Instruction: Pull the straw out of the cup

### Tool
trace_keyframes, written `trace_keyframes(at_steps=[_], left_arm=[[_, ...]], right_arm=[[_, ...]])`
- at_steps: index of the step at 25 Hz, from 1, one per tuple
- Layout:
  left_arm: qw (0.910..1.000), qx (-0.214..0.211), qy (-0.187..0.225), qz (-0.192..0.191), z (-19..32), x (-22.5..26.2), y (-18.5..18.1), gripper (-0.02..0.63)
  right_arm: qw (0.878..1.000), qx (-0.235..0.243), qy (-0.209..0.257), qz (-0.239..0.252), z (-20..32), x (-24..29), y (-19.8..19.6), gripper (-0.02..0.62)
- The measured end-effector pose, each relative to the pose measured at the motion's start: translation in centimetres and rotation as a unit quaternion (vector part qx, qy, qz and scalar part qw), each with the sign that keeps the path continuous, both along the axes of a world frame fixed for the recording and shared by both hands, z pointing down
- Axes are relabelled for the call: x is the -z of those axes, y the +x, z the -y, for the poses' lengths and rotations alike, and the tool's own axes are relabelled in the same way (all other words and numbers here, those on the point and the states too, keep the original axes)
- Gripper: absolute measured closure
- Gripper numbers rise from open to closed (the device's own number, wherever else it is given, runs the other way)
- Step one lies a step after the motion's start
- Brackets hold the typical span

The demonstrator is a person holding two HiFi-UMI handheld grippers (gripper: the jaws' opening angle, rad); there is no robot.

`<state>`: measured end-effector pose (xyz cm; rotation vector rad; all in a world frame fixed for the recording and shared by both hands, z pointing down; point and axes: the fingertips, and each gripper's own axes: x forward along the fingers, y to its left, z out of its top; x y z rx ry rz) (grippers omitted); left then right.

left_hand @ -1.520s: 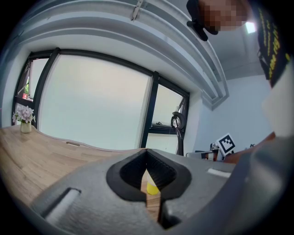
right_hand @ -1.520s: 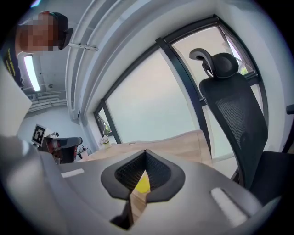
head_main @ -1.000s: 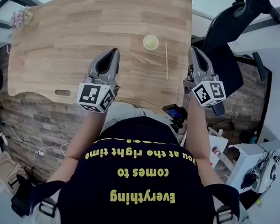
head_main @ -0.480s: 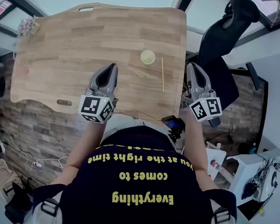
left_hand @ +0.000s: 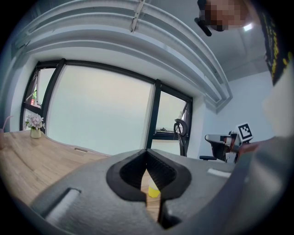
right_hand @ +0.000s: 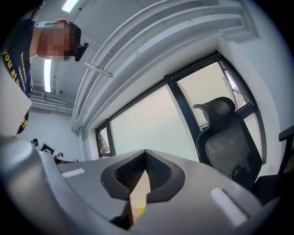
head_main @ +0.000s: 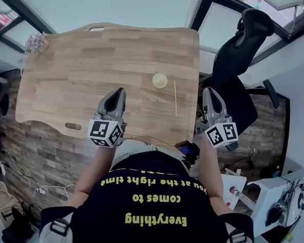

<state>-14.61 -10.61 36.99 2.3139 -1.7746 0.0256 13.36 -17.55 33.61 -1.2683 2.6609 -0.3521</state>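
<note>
Your grey left gripper and grey right gripper hover mid-frame, jaws closed and empty. A thin tan straw lies just right of the pale yellow round cup on the light wooden table.

The table was pale wood, its grain plain to see, with a smooth matt finish. The cup looked like dull yellowish paper or plastic, and the straw a matt tan. The left gripper and right gripper were matt grey plastic with ribbed black pads. The chair had a back of black mesh.
</note>
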Motion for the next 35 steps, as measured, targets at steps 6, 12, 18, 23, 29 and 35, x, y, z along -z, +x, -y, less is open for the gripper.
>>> trace_keyframes(at_steps=[6,12,18,23,29,35], left_arm=[[1.0000,0.002,0.000,0.001,-0.1,-0.1,0.1,0.606],[1.0000,0.003,-0.002,0.001,-0.2,-0.3,0.0,0.606],[1.0000,0.002,-0.002,0.000,-0.2,-0.4,0.0,0.606],[1.0000,0.000,-0.002,0.000,0.1,-0.3,0.1,0.606],[1.0000,0.000,-0.002,0.001,0.0,-0.3,0.2,0.606],[1.0000,0.003,-0.002,0.002,-0.1,-0.2,0.0,0.606]], right_arm=[[1.000,0.006,0.010,-0.011,-0.5,-0.1,-0.6,0.589],[0.999,0.016,0.020,-0.028,-1.0,0.1,-2.3,0.589],[0.999,0.020,0.027,-0.039,-1.3,0.2,-2.6,0.589],[0.998,0.017,0.031,-0.043,-1.3,0.4,-2.4,0.589],[0.998,0.012,0.033,-0.048,-1.3,0.5,-2.2,0.591],[0.998,0.014,0.034,-0.050,-1.3,0.5,-2.4,0.591]])
